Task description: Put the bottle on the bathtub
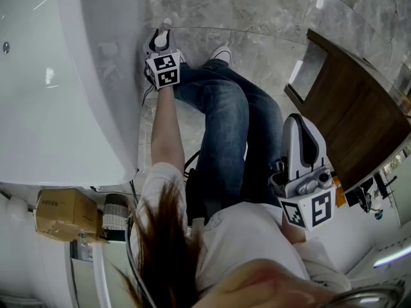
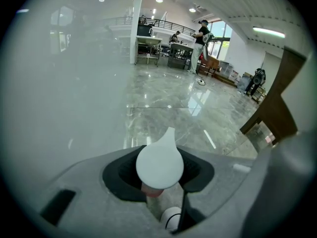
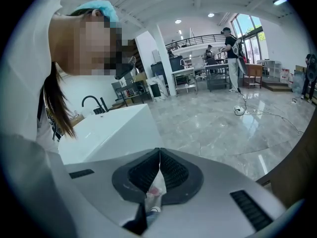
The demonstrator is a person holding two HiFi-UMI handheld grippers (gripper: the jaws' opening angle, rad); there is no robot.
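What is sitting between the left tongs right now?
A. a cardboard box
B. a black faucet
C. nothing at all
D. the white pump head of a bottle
D: the left gripper view shows the bottle's white teardrop pump head standing right between the left tongs.

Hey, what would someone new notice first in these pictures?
The big white bathtub fills the left side of the head view. Beside it, low near the marble floor, the left gripper has a bottle with a white pump top between its jaws. The person's blue jeans run down the middle.
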